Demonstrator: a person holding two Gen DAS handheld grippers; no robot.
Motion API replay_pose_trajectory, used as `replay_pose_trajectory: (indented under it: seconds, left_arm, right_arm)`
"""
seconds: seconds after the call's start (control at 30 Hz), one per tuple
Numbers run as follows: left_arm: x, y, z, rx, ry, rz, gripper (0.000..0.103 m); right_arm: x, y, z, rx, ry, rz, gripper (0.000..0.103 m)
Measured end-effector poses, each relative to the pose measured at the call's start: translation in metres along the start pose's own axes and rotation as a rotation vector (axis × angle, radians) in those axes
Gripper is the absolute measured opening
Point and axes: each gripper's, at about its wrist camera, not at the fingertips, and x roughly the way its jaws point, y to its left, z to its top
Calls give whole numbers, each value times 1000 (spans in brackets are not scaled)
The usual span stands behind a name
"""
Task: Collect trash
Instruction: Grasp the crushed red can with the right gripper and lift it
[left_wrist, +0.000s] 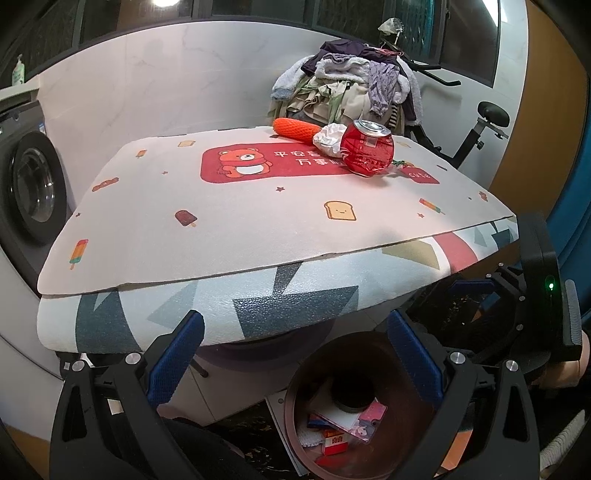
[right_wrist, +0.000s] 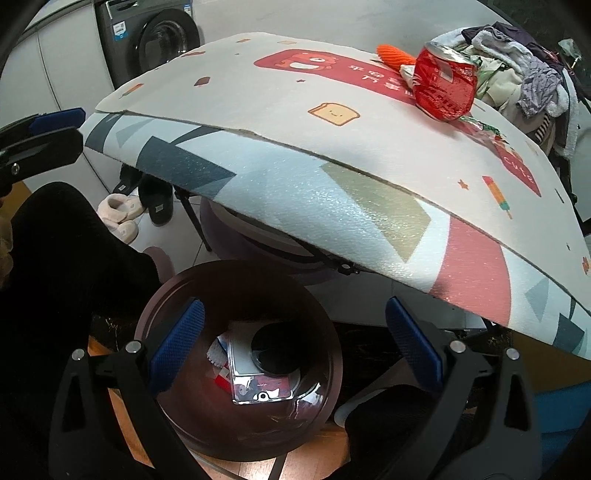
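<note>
From my left wrist, my left fingers (left_wrist: 295, 354) stand wide apart and hold nothing, low in front of the counter (left_wrist: 236, 221) with its pale printed mat. The round brown trash bin (left_wrist: 295, 384) sits on the floor below the counter's near edge, just under my fingers, with packets and a small red box inside. Far across the counter from the bin, a dented red drink can (left_wrist: 367, 149) stands beside a crumpled white paper wad (left_wrist: 328, 138) and an orange foam net sleeve (left_wrist: 295, 129). My right gripper (left_wrist: 517, 295) shows at the counter's right edge.

From my right wrist, my right fingers (right_wrist: 295, 347) are also spread wide and empty, directly above the bin (right_wrist: 177, 291), which holds a clear plastic packet (right_wrist: 258, 376). The can (right_wrist: 443, 88) stays up on the counter (right_wrist: 295, 122), well apart from the bin.
</note>
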Motion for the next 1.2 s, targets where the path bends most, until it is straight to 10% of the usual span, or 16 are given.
replay_pose_trajectory:
  seconds: [0.7, 1.2]
  left_arm:
    - [-8, -12, 19, 78, -37, 35, 97]
    - [8, 24, 72, -65, -67, 3, 97]
  right_arm:
    - [-21, -46, 11, 182, -62, -18, 97]
    - [-39, -107, 64, 134, -206, -105, 97]
